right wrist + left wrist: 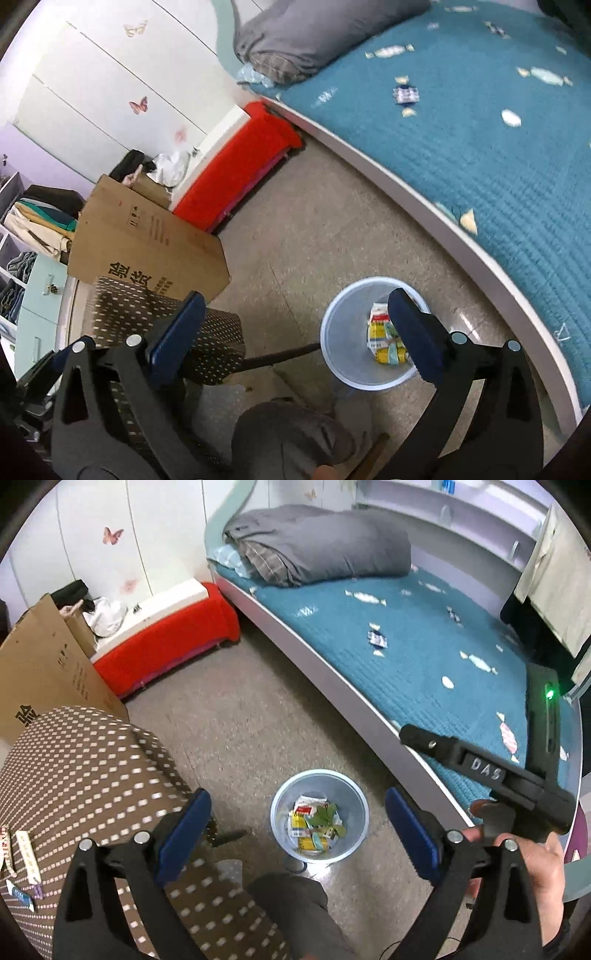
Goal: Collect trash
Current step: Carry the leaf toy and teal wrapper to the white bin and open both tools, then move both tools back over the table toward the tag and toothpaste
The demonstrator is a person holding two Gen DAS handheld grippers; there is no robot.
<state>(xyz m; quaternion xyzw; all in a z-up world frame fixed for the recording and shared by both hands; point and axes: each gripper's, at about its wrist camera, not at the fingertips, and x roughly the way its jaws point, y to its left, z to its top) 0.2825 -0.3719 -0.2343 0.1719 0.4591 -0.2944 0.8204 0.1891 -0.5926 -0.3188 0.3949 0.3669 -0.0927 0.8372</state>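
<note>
Both grippers — left gripper (297,825) and right gripper (295,334) — spread empty; small blue-and-white crinkly wrapper (377,639) on the teal quilted bedspread (406,657) looks light, flimsy — pinch its twisted end.

Pale blue bin (320,814) upright on floor, holding wrappers (309,821) (one green leaf).

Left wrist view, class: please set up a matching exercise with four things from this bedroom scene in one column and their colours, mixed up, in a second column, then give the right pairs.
Things:
1. waste bin
2. folded quilt
3. bed cover
4. cloth on the low bench

Colours:
A. red
B. grey
C. pale blue
D. teal with a candy print

Pairs: 1-C, 2-B, 3-D, 4-A
</note>
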